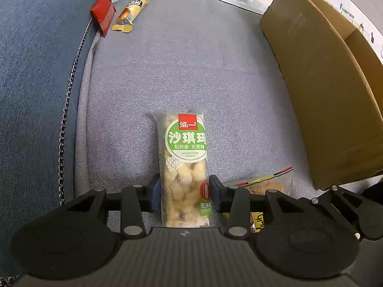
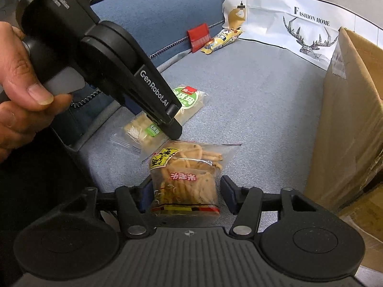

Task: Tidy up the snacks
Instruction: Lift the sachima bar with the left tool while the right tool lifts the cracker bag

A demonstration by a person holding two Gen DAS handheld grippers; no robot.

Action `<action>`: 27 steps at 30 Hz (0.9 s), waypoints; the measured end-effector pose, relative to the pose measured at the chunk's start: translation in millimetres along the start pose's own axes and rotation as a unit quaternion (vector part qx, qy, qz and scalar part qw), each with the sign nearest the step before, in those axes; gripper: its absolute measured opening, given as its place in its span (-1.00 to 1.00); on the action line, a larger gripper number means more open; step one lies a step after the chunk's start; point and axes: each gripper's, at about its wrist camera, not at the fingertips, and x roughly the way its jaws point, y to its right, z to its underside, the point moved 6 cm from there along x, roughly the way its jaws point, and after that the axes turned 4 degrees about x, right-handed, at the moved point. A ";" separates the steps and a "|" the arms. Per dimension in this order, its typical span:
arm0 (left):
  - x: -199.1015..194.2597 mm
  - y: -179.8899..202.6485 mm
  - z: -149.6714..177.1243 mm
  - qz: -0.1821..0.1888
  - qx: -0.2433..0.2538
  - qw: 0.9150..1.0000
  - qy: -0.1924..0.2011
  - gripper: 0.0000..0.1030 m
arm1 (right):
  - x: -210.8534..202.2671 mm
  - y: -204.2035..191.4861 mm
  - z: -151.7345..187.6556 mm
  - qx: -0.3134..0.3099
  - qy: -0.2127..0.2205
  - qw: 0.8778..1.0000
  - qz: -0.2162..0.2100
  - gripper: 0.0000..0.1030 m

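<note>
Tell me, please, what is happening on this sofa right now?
A person is sorting snacks with two handheld grippers. The left gripper straddles the green-labelled sachima pack, pads at its sides. The right gripper straddles the bag of fried sticks, jaws not closed. Both lie on the grey cushion. A red packet and yellow snack bar wait farther back; the cardboard box stands to the right.

Open grey cushion [image 1: 167, 71] stretches ahead toward two far wrappers [image 1: 119, 12], hemmed by the cardboard box [image 1: 323, 95] on the right (tall, close) and the blue armrest [image 1: 36, 83] left.
</note>
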 end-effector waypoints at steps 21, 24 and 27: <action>2.4 2.9 -0.3 -0.005 0.009 1.000 -0.001 -0.06 | -6.7 4.9 2.0 0.008 0.011 1.000 0.010 -0.11; 2.3 3.3 0.3 -0.005 0.008 1.000 0.000 -0.06 | -7.5 5.0 2.6 0.009 0.012 1.000 0.012 -0.12; 2.1 4.3 0.4 -0.007 0.011 1.000 0.000 -0.06 | -7.9 3.7 3.8 0.006 0.012 1.000 0.014 -0.11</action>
